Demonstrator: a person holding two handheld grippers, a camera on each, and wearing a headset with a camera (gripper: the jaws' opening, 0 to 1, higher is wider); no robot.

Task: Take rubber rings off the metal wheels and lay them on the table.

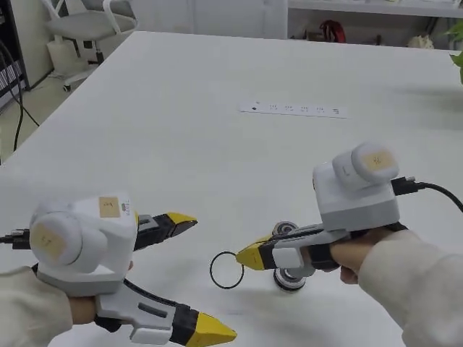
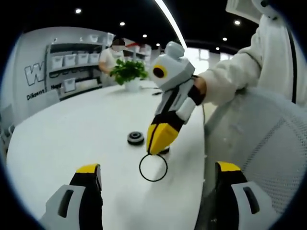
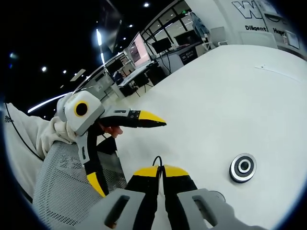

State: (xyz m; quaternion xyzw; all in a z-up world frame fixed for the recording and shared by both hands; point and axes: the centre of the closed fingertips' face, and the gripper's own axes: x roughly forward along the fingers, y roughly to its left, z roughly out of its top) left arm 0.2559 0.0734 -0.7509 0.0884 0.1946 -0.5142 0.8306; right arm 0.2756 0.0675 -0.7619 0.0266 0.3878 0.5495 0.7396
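Observation:
My right gripper (image 1: pixel 250 257) is shut on the edge of a thin black rubber ring (image 1: pixel 226 270), which hangs just over the white table (image 1: pixel 217 144). Two metal wheels lie close behind its jaws, one (image 1: pixel 286 230) beyond and one (image 1: pixel 290 279) nearer me. In the left gripper view the right gripper (image 2: pixel 156 143) pinches the ring (image 2: pixel 153 167), with a wheel (image 2: pixel 135 138) to its left. The right gripper view shows its jaws (image 3: pixel 160 171) shut on the ring (image 3: pixel 157 161) and a wheel (image 3: pixel 243 166) at the right. My left gripper (image 1: pixel 197 276) stands open and empty at the table's near left.
A white power strip (image 1: pixel 293 110) lies farther back on the table. An office chair (image 1: pixel 87 25) stands past the far left corner. A potted plant (image 2: pixel 127 72) sits at the table's end, with a person (image 2: pixel 112 52) and shelves behind it.

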